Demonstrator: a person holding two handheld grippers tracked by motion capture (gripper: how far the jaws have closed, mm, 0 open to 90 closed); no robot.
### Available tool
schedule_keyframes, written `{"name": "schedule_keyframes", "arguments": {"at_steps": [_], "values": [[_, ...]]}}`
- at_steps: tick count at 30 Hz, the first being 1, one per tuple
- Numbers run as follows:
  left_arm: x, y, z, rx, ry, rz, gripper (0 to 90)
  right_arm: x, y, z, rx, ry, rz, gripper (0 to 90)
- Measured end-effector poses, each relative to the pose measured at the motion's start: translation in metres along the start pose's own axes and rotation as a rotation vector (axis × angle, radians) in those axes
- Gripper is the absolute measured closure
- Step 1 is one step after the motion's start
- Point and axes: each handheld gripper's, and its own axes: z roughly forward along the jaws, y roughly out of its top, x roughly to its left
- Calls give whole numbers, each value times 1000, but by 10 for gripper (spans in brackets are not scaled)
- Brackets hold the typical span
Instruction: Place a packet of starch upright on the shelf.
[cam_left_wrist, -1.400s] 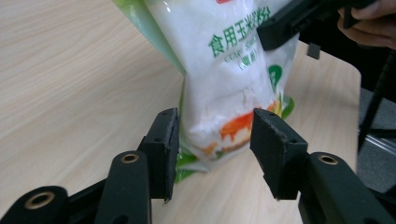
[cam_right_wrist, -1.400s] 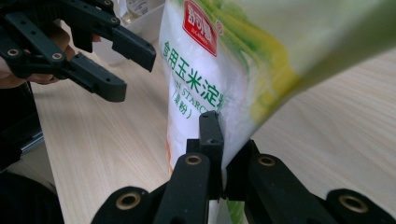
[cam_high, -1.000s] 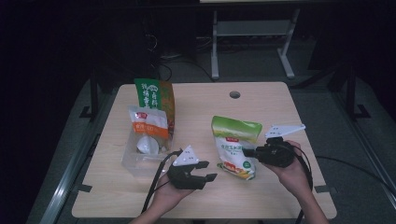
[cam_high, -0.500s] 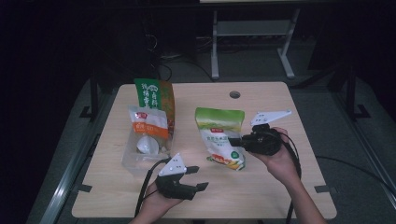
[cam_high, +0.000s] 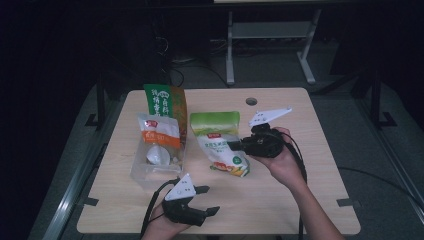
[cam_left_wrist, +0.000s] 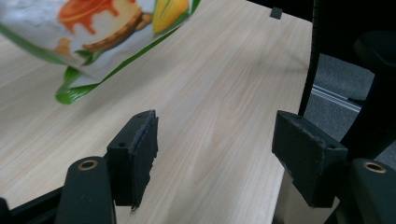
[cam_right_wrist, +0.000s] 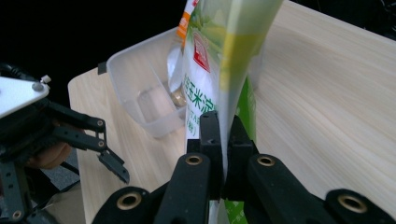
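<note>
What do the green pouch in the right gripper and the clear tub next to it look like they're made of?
The green pouch, pinched by the right gripper, looks like thin flexible plastic film with a printed, slightly glossy face; it creases and bends where it is held. The clear tub looks like rigid translucent plastic with a faintly frosted finish: the table shows through its walls.

Green pouch: red brand square near top, dark Chinese characters reading "玉米" down the front, Latin letters beneath too small to read. Tall green bag: large white Chinese characters, not legible.
</note>
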Motion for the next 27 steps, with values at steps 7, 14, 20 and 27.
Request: {"name": "schedule_keyframes", "arguments": {"at_steps": [7, 14, 20, 27], "values": [[-4, -2, -1, -5, -4, 25, 297, 8, 14, 13, -14, 38, -14, 890], [-6, -6, -2, 3, -3, 30, 286, 15, 28, 22, -15, 53, -39, 890], [-12, -7, 0, 13, -19, 34, 283, 23, 38, 29, -1, 70, -70, 891], [-15, -8, 1, 5, -25, 28, 277, 34, 55, 43, -12, 108, -101, 891]]}}
